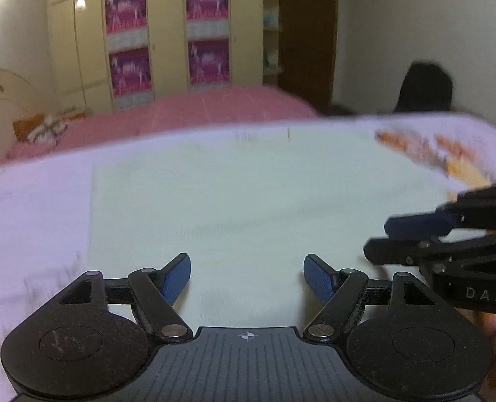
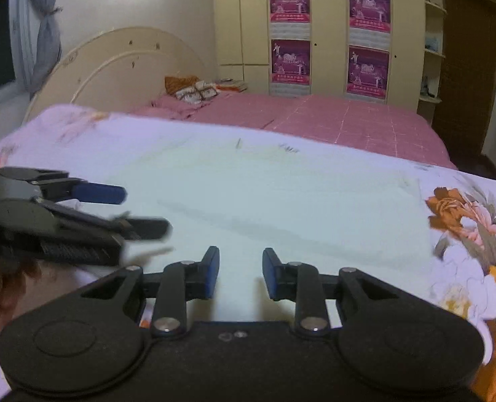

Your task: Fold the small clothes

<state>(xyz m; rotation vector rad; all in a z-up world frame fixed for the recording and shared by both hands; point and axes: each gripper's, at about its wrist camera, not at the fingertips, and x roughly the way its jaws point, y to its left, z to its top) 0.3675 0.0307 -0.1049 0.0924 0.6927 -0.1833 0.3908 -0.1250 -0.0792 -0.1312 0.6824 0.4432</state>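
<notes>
1. A pale folded garment (image 1: 248,194) lies flat on a floral sheet (image 2: 465,227), with a pink bed (image 2: 331,117) beyond.
2. The left gripper (image 1: 246,279) hovers over its near edge, fingers spread, grasping nothing.
3. The right gripper (image 2: 240,276) hovers alongside, fingers narrower apart, also empty.

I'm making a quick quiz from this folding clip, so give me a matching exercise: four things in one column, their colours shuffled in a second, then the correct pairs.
Things:
1. garment
2. bedspread
3. headboard
4. claw pads

Colours:
A. blue
B. cream
C. pale white
D. pink

Pairs: 1-C, 2-D, 3-B, 4-A
</notes>
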